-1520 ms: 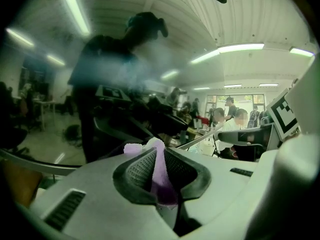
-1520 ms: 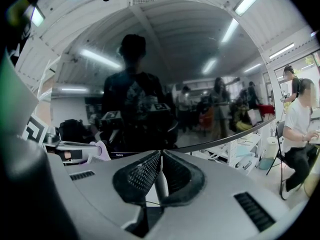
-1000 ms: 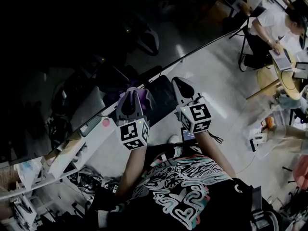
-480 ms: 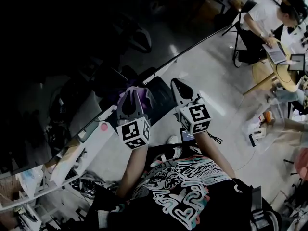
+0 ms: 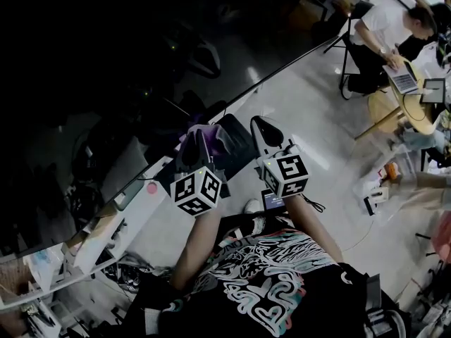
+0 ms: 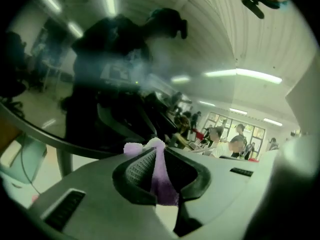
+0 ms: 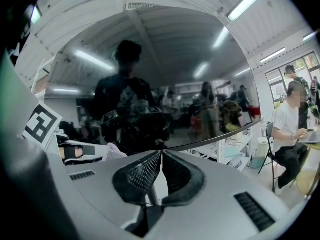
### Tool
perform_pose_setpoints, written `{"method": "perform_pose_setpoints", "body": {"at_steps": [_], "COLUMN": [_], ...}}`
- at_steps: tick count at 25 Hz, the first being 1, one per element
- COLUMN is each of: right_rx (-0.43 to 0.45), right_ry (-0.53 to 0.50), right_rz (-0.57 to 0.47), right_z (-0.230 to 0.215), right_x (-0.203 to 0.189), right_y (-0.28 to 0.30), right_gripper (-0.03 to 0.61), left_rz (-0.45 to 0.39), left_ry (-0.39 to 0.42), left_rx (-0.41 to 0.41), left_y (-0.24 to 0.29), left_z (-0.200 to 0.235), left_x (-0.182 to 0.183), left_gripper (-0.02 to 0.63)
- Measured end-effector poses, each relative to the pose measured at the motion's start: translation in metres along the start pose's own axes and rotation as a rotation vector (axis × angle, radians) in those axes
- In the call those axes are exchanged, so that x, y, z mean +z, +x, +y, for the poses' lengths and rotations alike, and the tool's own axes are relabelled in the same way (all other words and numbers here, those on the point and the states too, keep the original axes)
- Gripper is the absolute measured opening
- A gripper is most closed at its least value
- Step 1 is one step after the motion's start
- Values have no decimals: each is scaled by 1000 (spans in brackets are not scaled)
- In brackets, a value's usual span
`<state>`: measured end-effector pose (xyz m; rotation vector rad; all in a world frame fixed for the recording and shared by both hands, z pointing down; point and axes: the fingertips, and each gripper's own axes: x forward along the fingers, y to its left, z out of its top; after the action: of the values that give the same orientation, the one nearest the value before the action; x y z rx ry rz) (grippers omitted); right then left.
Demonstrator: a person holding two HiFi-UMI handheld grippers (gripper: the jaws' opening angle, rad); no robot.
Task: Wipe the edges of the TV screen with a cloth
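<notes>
The dark TV screen [image 5: 106, 62] fills the upper left of the head view, and its lower edge [image 5: 282, 65] runs on a diagonal. My left gripper [image 5: 196, 138] is shut on a purple cloth [image 5: 218, 138] right at that edge. In the left gripper view the cloth [image 6: 162, 176] is pinched between the jaws, its tuft against the glossy TV screen [image 6: 100, 74] above the dark frame edge [image 6: 50, 139]. My right gripper [image 5: 259, 122] hovers just to the right, shut and empty. In the right gripper view the right gripper [image 7: 160, 155] faces the TV screen [image 7: 150, 84], with the cloth [image 7: 112, 151] at the left.
A cluttered white stand [image 5: 106, 224] sits under the TV. A black object [image 5: 239, 146] lies below the grippers. A person [image 5: 384, 34] sits at a round table [image 5: 405, 115] at the upper right. Bags and small items [image 5: 380, 185] lie on the pale floor.
The left gripper has rolled so its marker cube is tilted, and it has shifted slightly right along the TV edge with the cloth. The right gripper has barely moved.
</notes>
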<state>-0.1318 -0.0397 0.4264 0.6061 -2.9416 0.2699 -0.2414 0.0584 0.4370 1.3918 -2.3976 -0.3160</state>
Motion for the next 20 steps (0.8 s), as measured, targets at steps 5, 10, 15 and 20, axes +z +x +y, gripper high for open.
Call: {"method": "perform_pose_setpoints", "body": {"at_steps": [5,10,15,20], "right_rx": [-11,-17,-32,-65], "right_ry": [-3,10,28,18], "right_rz": [-2,-3,-8,-22], "right_z": [-1,-7,-16,-30], "right_x": [-6,-4,-2,-1], "right_y": [0,-4,-9,-18], "right_gripper": [35,35,35,35], "left_rz": [11,6,11,8], "left_ry": [-127,-217,-315,-385], "left_rx": [-31,-62,-101,-144], "left_y": [7,15,23,30], "left_z": [-3,-12,-22,-32], "left_x": [-2,-3,-4,-4], "left_gripper": [54,54,54,54]}}
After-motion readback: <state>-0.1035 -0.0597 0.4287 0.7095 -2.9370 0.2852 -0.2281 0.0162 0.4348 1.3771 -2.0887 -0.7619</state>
